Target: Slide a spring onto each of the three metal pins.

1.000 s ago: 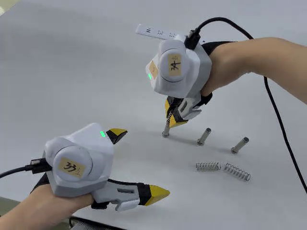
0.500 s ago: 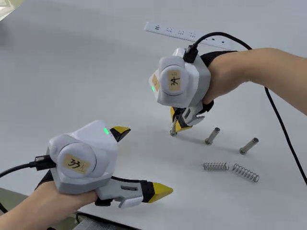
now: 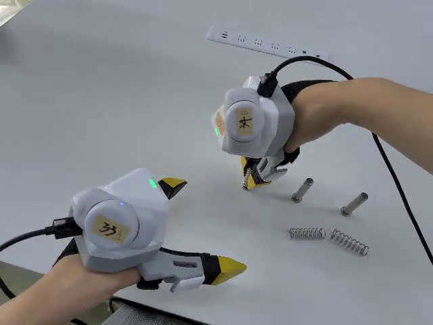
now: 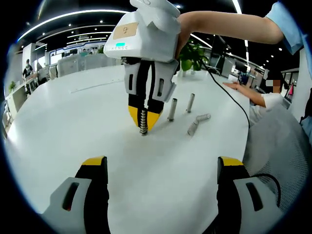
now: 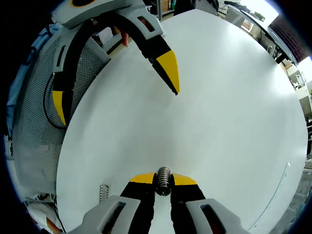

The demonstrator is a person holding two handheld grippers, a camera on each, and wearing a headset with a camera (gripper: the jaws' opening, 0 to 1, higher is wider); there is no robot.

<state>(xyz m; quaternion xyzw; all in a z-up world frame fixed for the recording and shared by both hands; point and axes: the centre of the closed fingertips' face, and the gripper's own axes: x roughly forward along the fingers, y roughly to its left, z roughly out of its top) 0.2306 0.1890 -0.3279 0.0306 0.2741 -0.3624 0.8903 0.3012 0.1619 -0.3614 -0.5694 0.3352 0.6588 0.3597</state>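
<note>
My right gripper (image 3: 254, 179) points straight down, shut on a coiled spring (image 4: 143, 120) that stands upright with its foot on the white table (image 3: 122, 101). From the right gripper view the spring's top (image 5: 163, 179) shows end-on between the yellow fingertips. Whatever pin it surrounds is hidden by the coils. Two bare metal pins (image 3: 302, 189) (image 3: 354, 203) stand to its right, and two loose springs (image 3: 307, 233) (image 3: 350, 242) lie in front of them. My left gripper (image 3: 203, 227) hovers open near the front edge, holding nothing.
A white power strip (image 3: 264, 42) lies at the far side of the table. The right gripper's black cable (image 3: 392, 176) trails along the right side. A person (image 4: 263, 97) sits at the table's far end.
The right gripper has gone down with the spring, so its tips now sit close to the table and the left pin no longer shows. The left gripper has stayed put.
</note>
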